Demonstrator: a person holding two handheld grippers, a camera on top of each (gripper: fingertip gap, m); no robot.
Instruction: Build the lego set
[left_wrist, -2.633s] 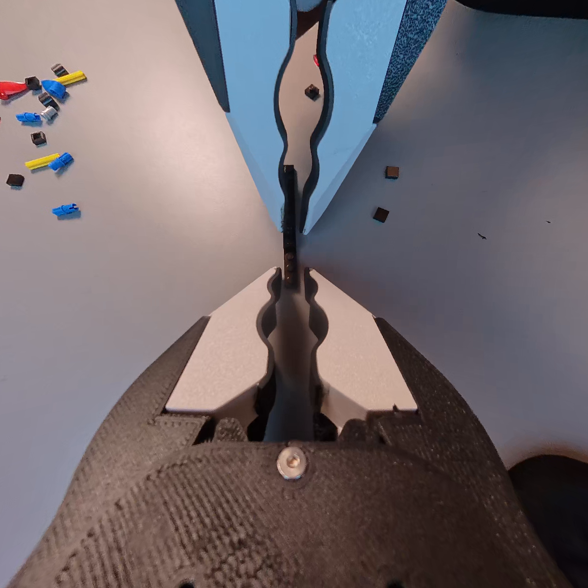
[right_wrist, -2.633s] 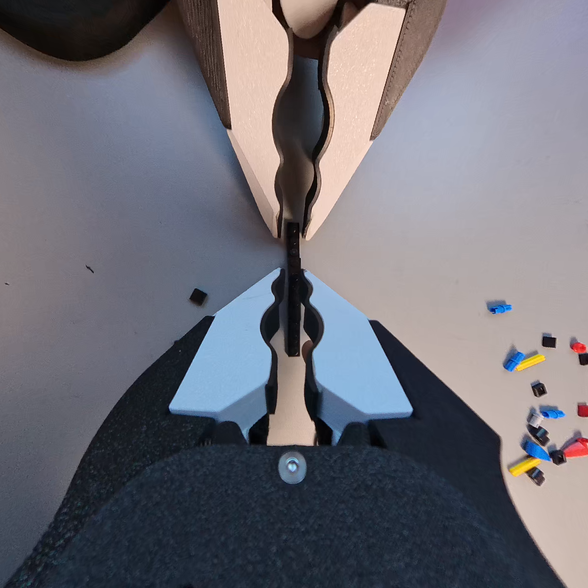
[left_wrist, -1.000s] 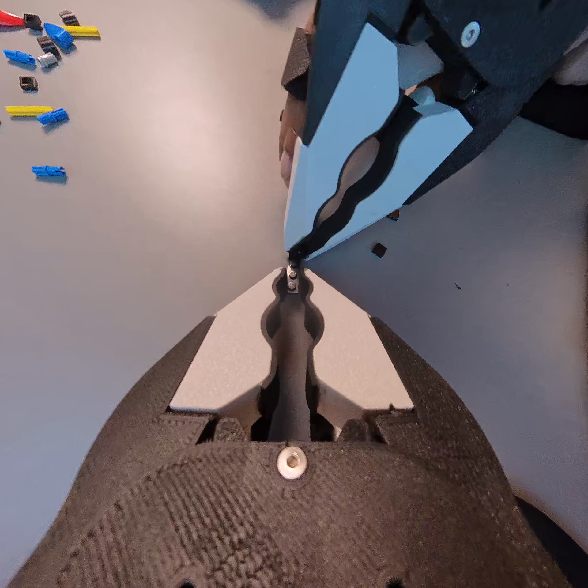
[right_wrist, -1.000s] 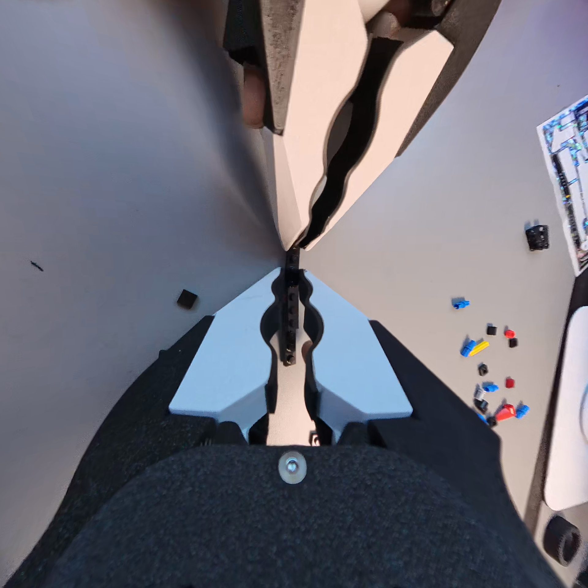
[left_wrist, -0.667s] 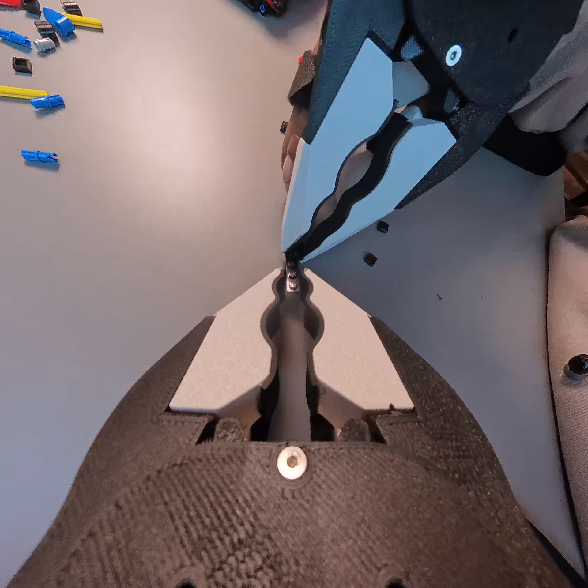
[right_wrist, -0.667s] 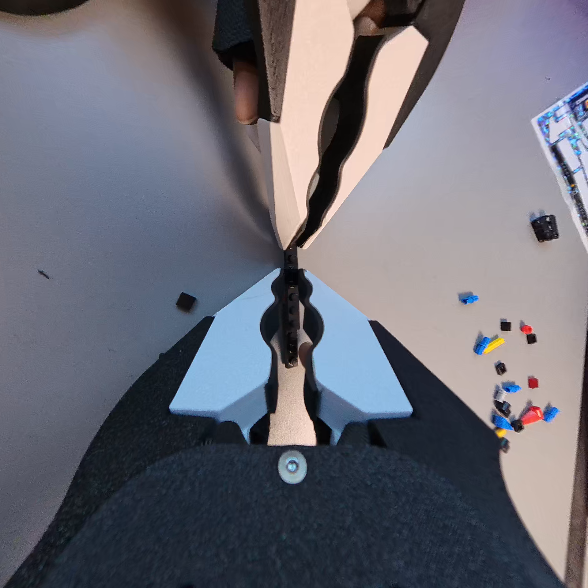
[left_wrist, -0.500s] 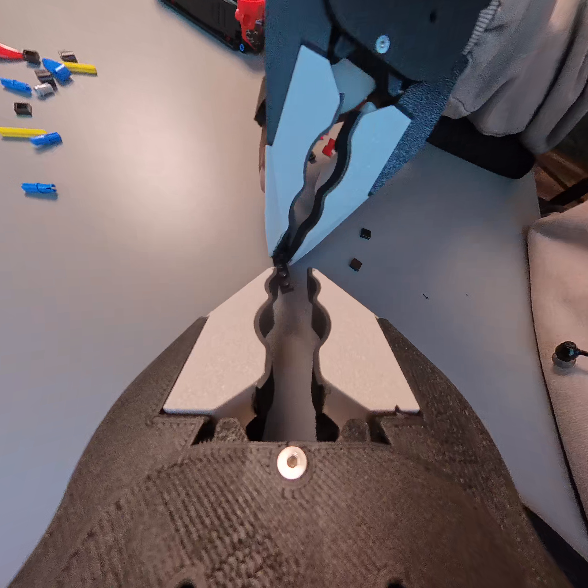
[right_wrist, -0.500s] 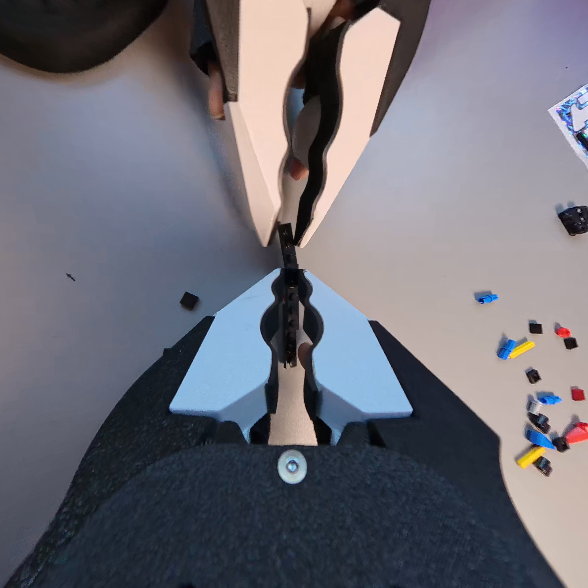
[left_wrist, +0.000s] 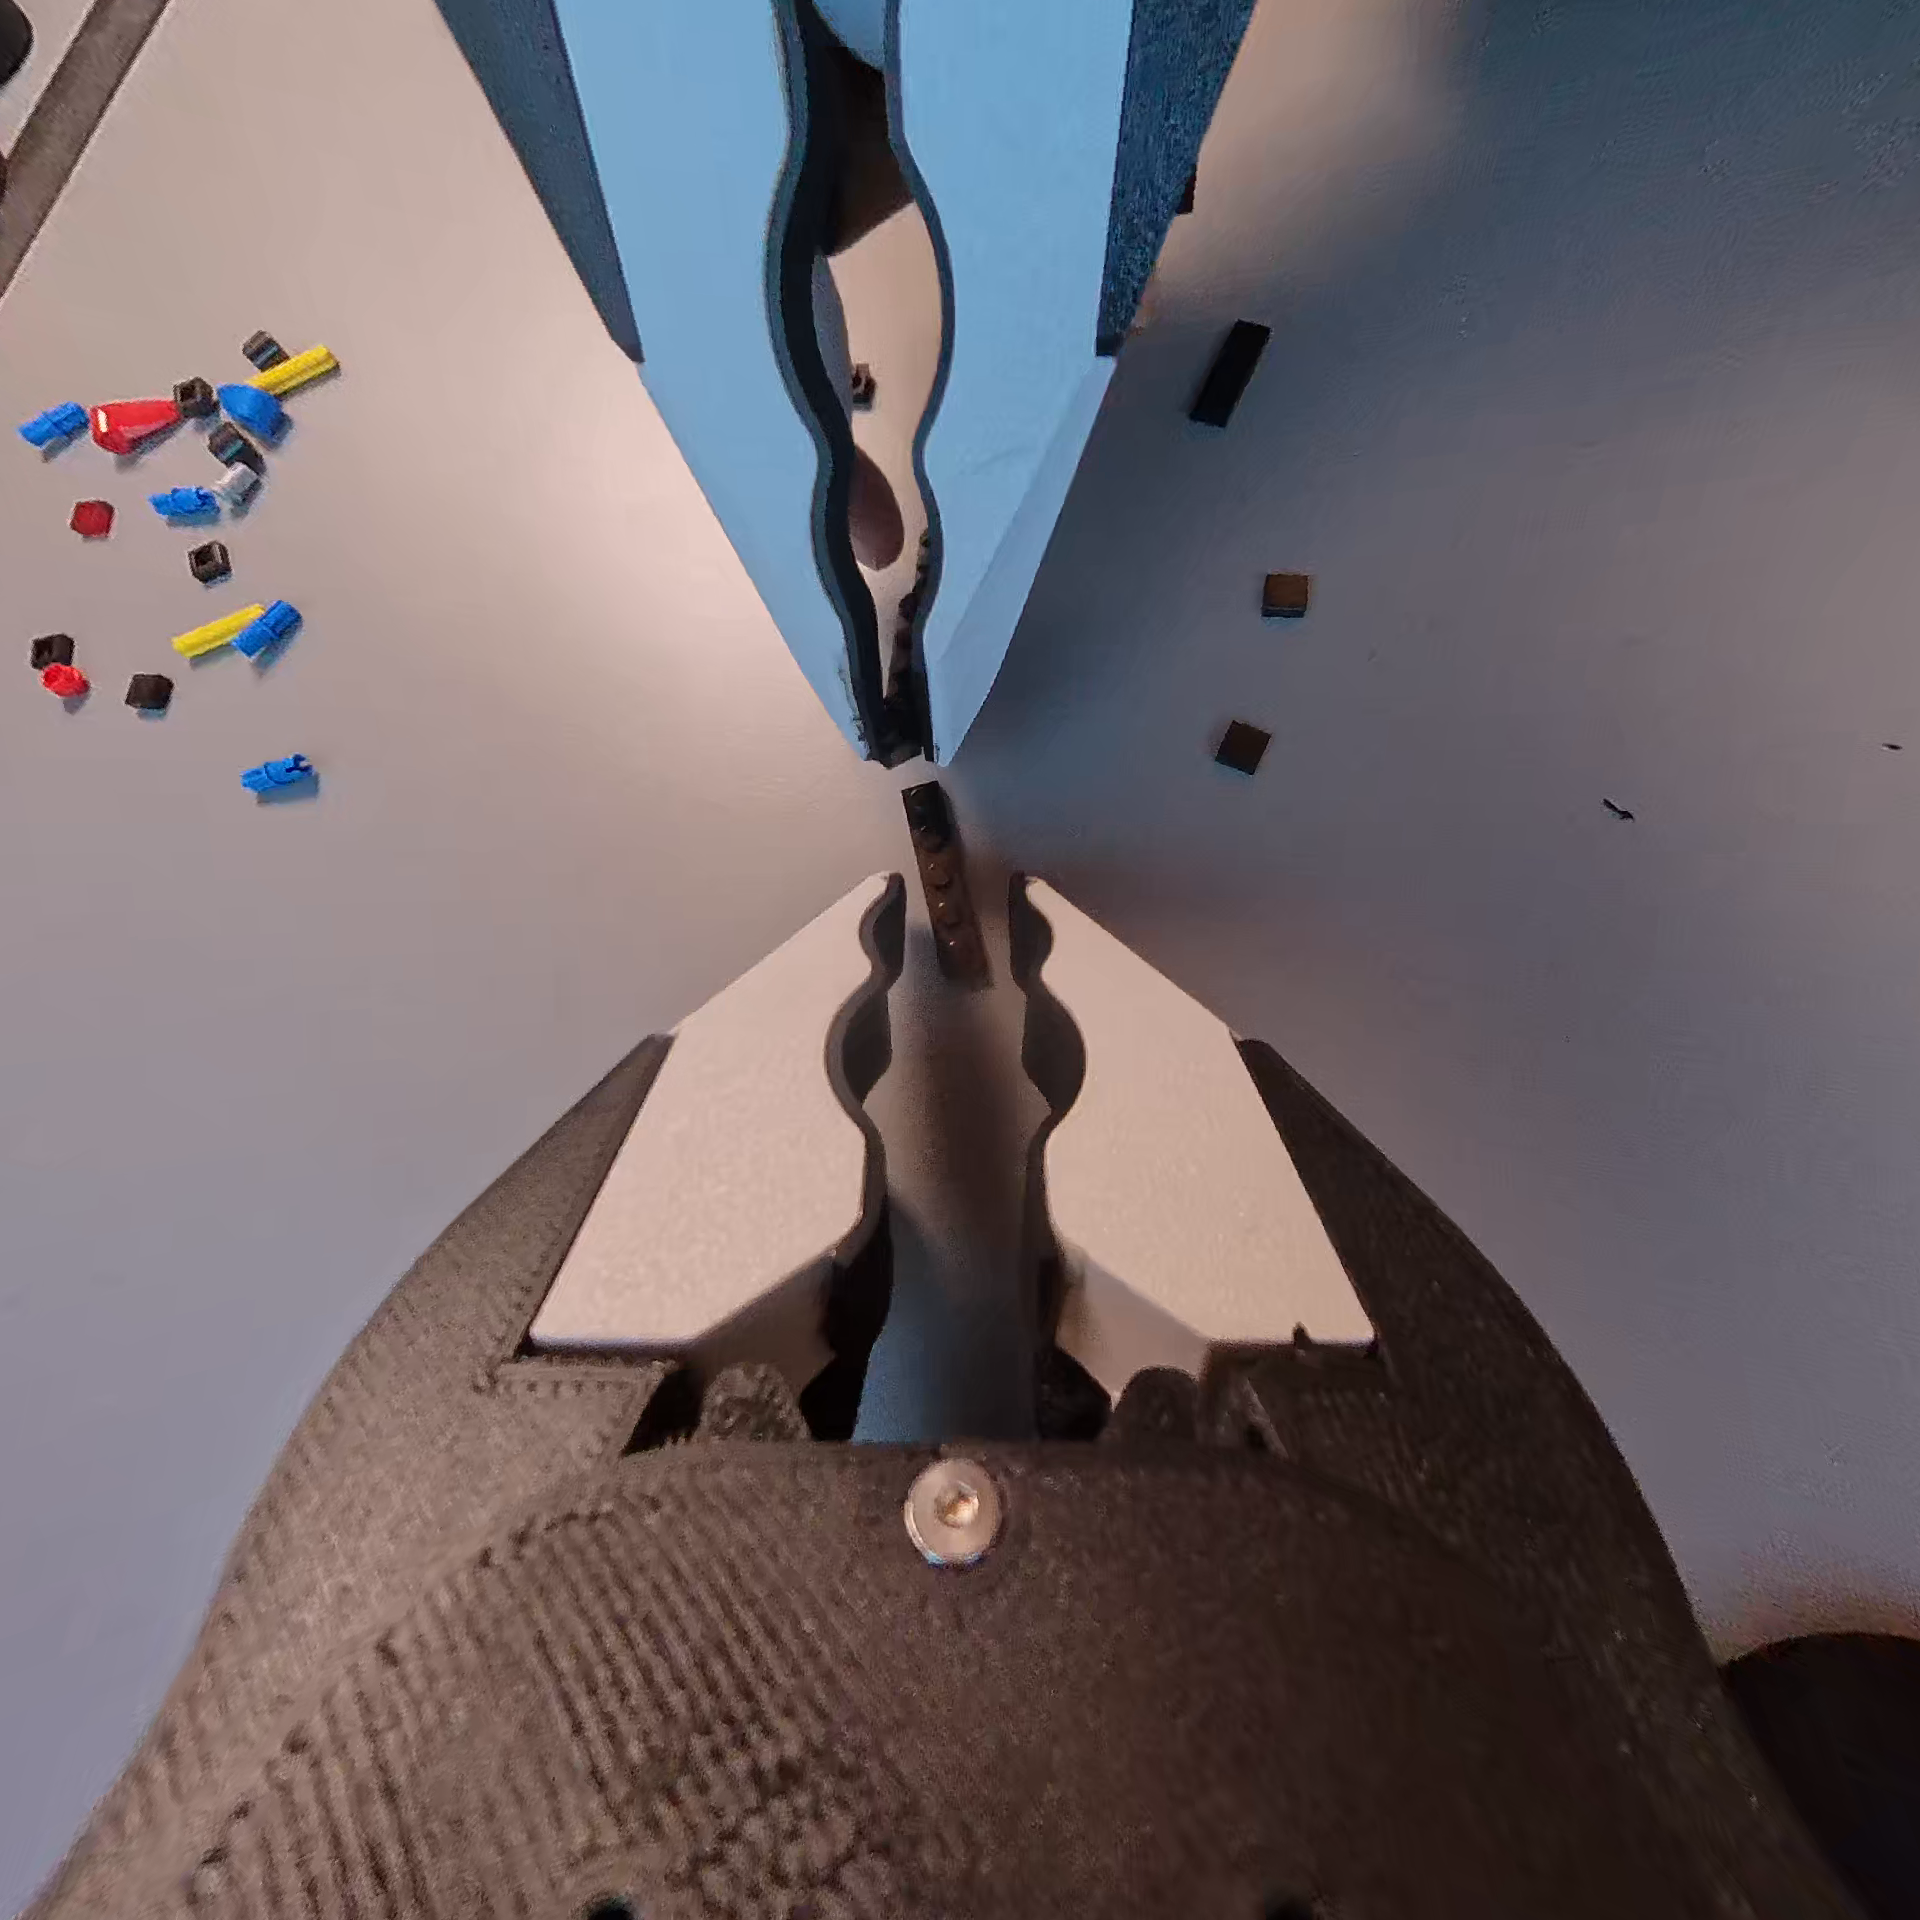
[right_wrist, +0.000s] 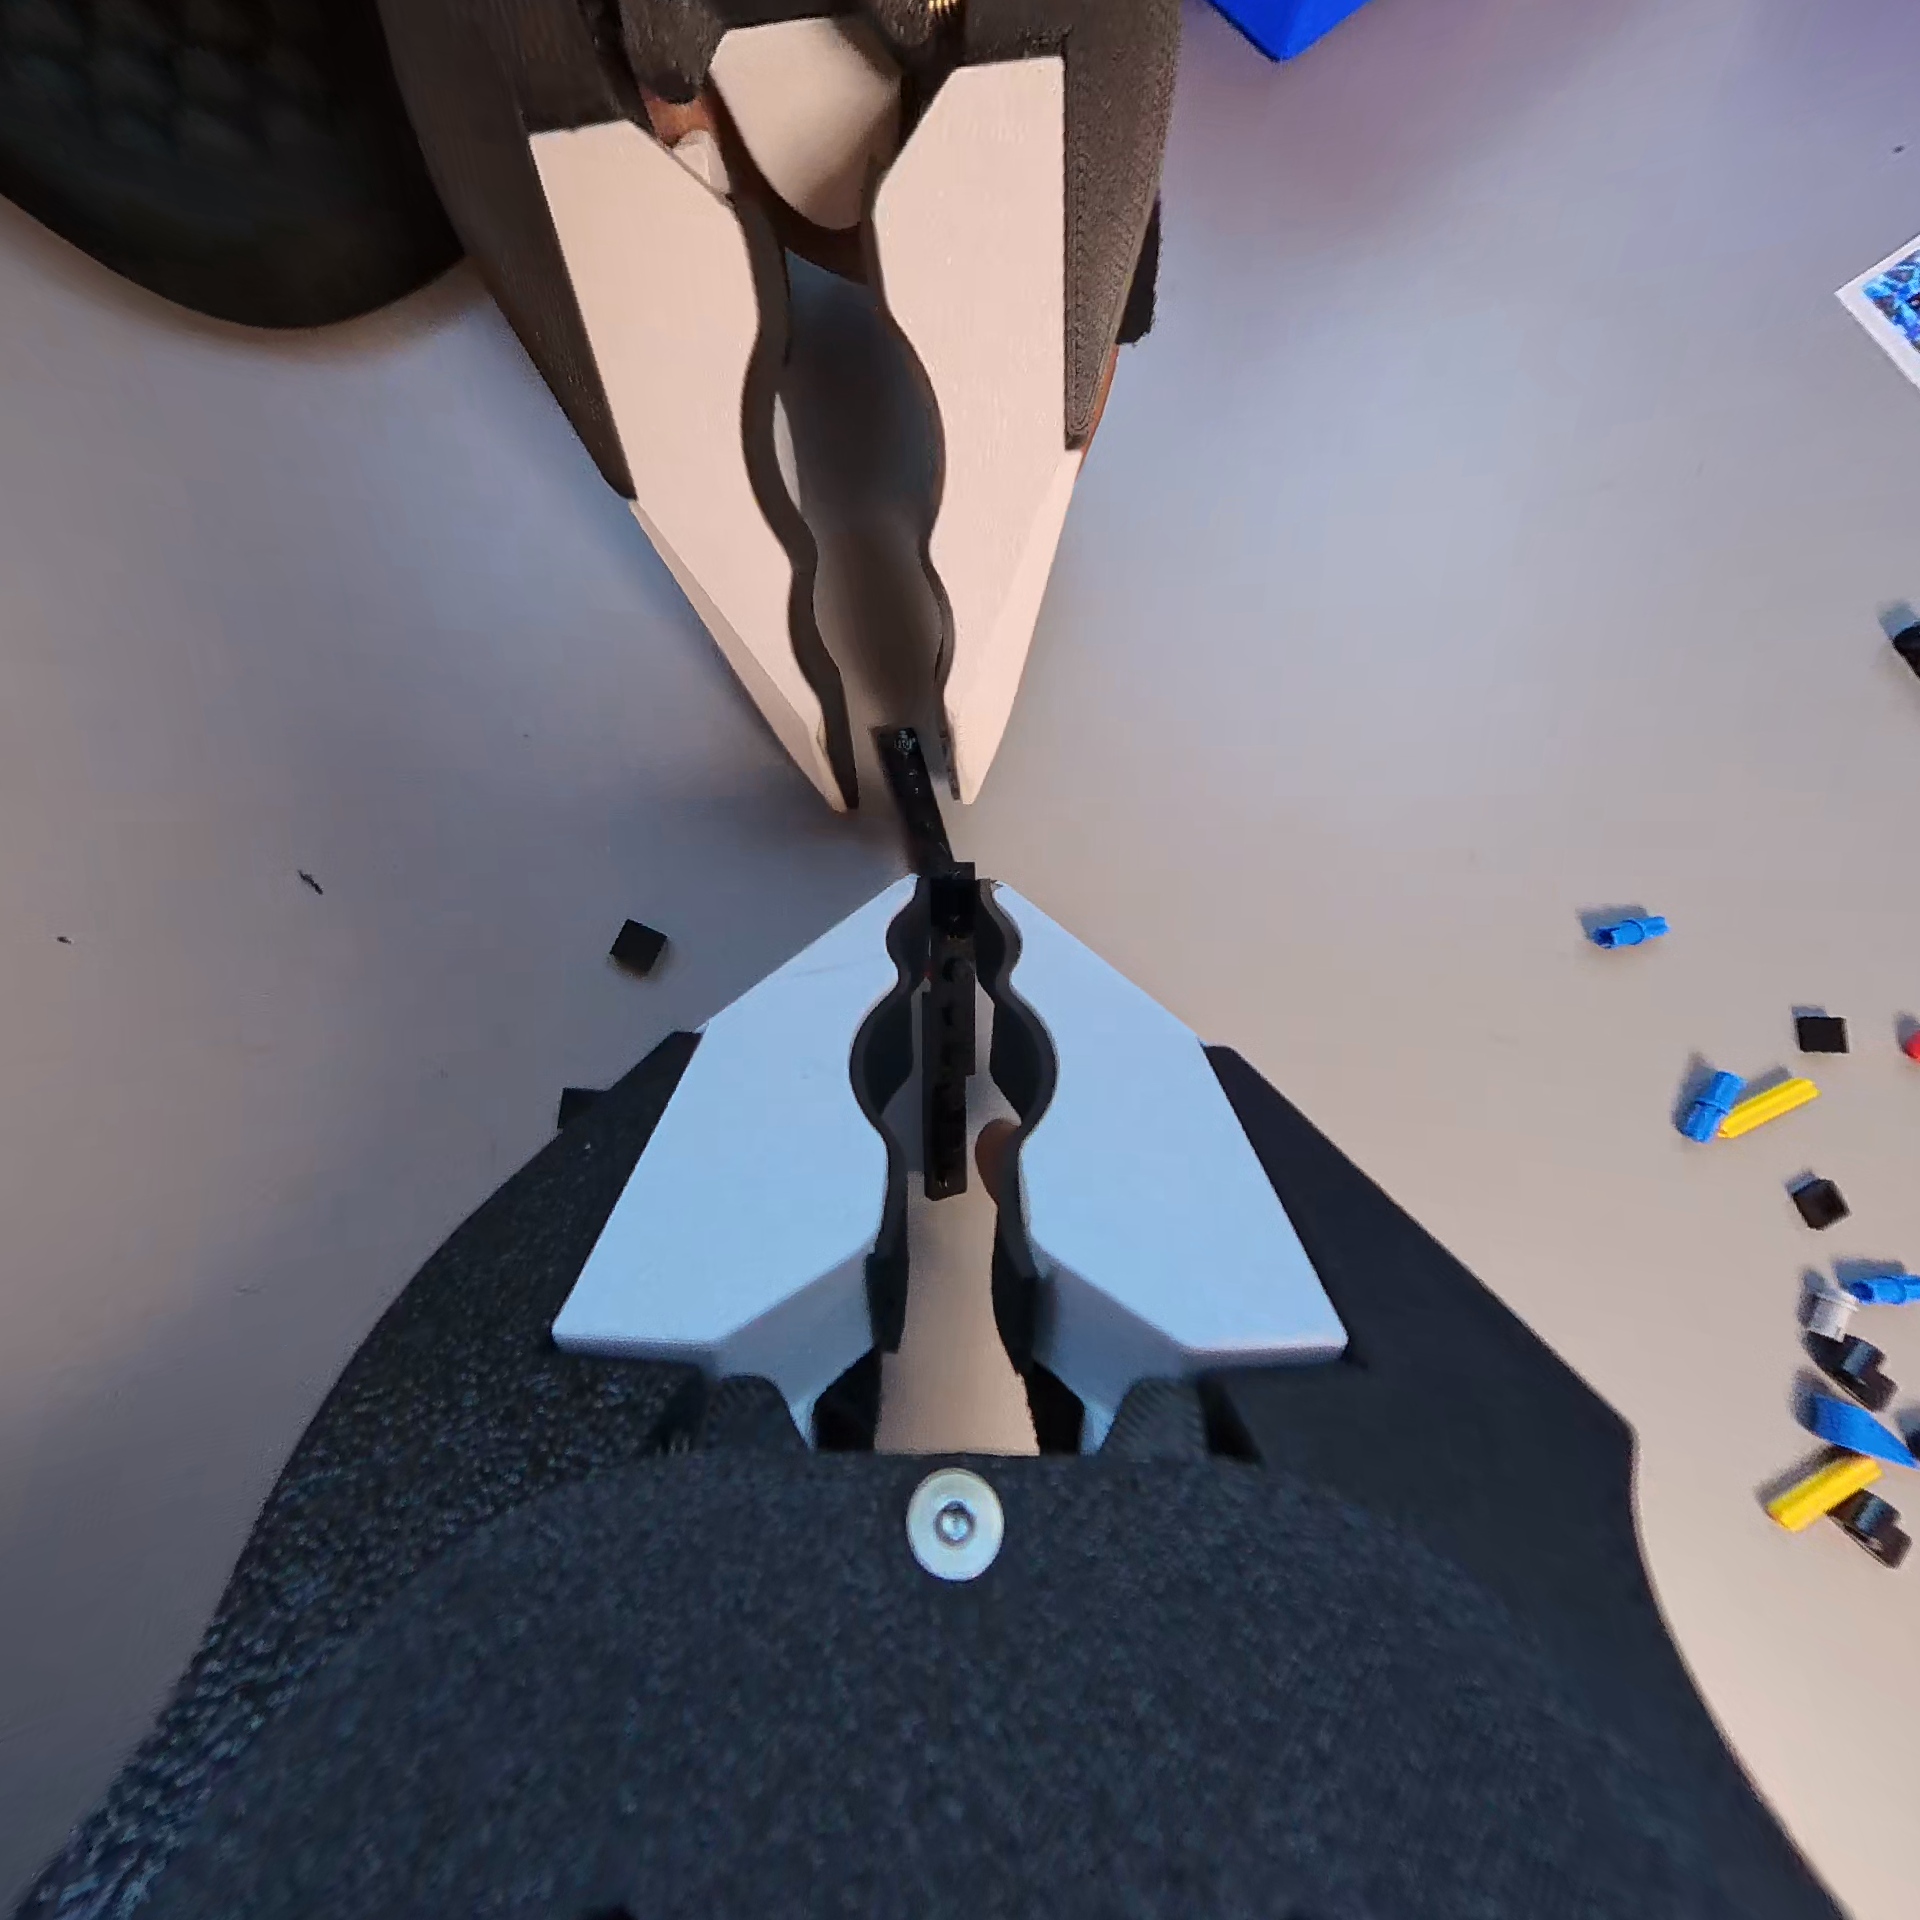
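While the left tongs (left_wrist: 956, 883) stand open, daylight on either side of the short black plate (left_wrist: 943, 899) lying slantwise between their tips, the right tongs (right_wrist: 951, 883) are clamped on a long black strip (right_wrist: 943, 1081) that runs back down their throat. Tip to tip they face each other, just above the grey desk (left_wrist: 520, 935).

From the right wrist view the plate's far end meets the strip's nose. From the left wrist view there looks to be a sliver of gap. Whether the two are snapped together, I cannot tell.

So the step in hand, as I read it, is mating plate to strip. That plate sits crooked, and it wants squaring first. The left tongs should close gently on its long edges, near the middle, so it can't pivot. The right tongs should hold firm and act as the anvil. Then the studs need lining up along one axis and pressing straight, no twisting; thin parts like these will pop sideways under a skewed push.

Further out, a black bar (left_wrist: 1229, 387) and two small black squares (left_wrist: 1242, 746) lie to one side. A scatter of blue, yellow, red and black bits (left_wrist: 208, 468) waits well apart on the other, and a printed sheet (right_wrist: 1896, 301) sits at the edge.
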